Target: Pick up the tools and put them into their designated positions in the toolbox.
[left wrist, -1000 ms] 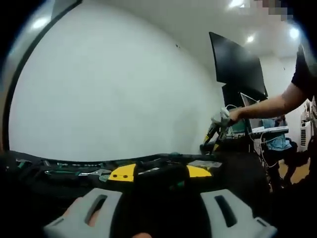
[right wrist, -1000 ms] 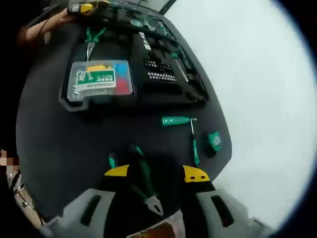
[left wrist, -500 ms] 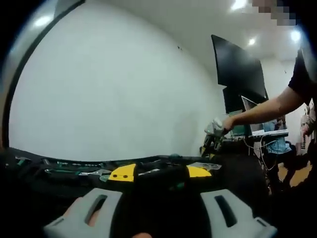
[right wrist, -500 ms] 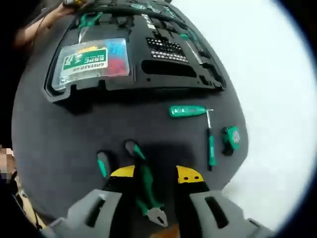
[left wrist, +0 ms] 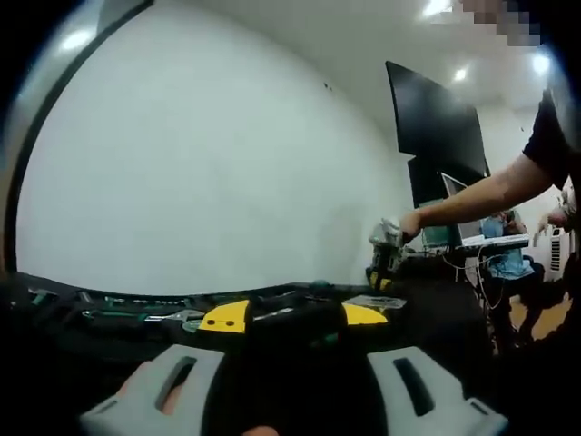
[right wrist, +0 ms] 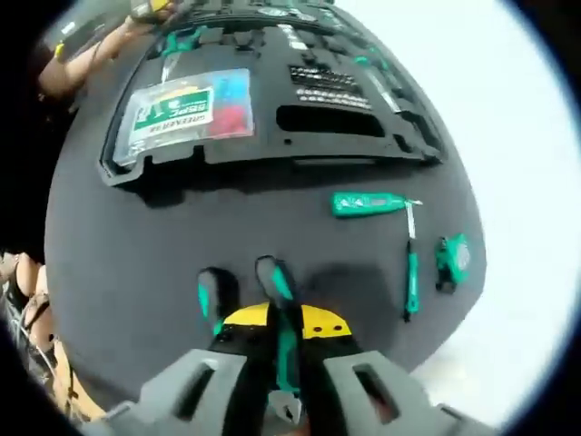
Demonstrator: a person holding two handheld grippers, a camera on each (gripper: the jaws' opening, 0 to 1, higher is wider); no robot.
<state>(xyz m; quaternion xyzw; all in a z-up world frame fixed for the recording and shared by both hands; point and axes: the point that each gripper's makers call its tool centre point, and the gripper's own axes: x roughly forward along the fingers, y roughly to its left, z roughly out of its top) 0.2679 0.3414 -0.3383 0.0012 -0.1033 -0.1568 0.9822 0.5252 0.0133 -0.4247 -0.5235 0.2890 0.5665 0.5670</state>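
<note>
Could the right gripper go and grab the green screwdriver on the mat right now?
Probably not yet. The right gripper looks shut on the green pliers, so its jaws are busy. The way to the green screwdriver looks free across the black mat, once the pliers are put down.

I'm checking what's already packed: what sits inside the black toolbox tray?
In the toolbox tray lie a clear parts box, rows of bits and green-handled tools near the far edge. One long slot looks empty; the farthest slots are too small to read.
</note>
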